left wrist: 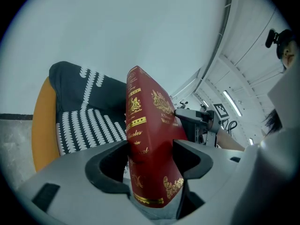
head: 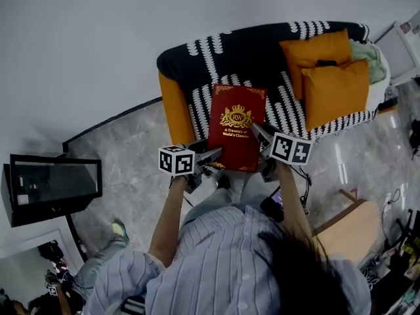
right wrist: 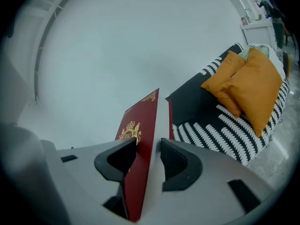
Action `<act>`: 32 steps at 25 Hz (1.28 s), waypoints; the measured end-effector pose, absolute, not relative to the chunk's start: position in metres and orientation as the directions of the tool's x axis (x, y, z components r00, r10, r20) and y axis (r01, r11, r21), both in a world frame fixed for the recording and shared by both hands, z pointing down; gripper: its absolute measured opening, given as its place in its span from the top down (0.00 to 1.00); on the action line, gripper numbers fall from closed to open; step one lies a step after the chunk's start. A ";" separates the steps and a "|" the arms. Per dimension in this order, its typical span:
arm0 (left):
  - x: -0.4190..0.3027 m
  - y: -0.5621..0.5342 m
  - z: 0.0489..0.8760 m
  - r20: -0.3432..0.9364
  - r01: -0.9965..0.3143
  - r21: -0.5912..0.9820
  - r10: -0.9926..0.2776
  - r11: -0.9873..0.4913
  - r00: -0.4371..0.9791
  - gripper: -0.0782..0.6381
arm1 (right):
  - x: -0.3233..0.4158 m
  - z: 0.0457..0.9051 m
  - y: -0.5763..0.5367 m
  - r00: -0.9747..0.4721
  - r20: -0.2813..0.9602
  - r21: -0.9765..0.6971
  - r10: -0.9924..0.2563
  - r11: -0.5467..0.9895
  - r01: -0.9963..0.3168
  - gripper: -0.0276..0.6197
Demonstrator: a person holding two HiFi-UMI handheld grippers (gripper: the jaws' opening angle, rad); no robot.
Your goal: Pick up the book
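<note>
The book (head: 235,128) is already caught between both tools and seems to hang just off the sofa (head: 197,51), so the step in hand is the lift itself. To do it well, both hands should rise together and at one speed. If one hand goes ahead, the cover twists and the book can slide out. Keep the book flat, cover up, and pull it toward the body, away from the cushions (head: 328,71) at 2 o'clock from it. The grips sit at the near end only, so the far end is heavy. I think it is better not to tip that end down.

The left tool (head: 211,156) holds the near corner of the book at about 7 o'clock, on the spine side. In the left gripper view its jaws press on both covers, with the gold letters of the spine between them – a firm grip, fairly wide because the book is thick.

The right tool (head: 261,136) holds the long edge at about 4 o'clock. In the right gripper view one jaw lies on the red cover and the other on the far side of the pages – closed on the book, not empty.
</note>
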State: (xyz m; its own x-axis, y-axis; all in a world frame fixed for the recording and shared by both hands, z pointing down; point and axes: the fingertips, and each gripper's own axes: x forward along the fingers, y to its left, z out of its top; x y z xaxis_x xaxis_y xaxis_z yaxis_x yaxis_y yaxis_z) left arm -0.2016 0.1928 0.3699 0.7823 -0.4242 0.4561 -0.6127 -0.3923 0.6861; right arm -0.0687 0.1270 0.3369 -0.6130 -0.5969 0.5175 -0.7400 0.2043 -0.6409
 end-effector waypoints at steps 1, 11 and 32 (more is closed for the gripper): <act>-0.203 0.198 0.370 0.454 -0.609 0.686 -0.420 -0.397 0.786 0.46 | -0.070 0.337 0.134 -0.606 0.517 -0.642 -0.605 0.195 -0.742 0.69; -0.216 0.247 0.365 0.419 -0.563 0.697 -0.386 -0.444 0.822 0.46 | -0.076 0.331 0.194 -0.543 0.519 -0.635 -0.660 0.128 -0.762 0.69; -0.187 0.303 0.347 0.404 -0.528 0.672 -0.339 -0.520 0.849 0.46 | -0.045 0.310 0.264 -0.509 0.529 -0.603 -0.680 0.121 -0.788 0.69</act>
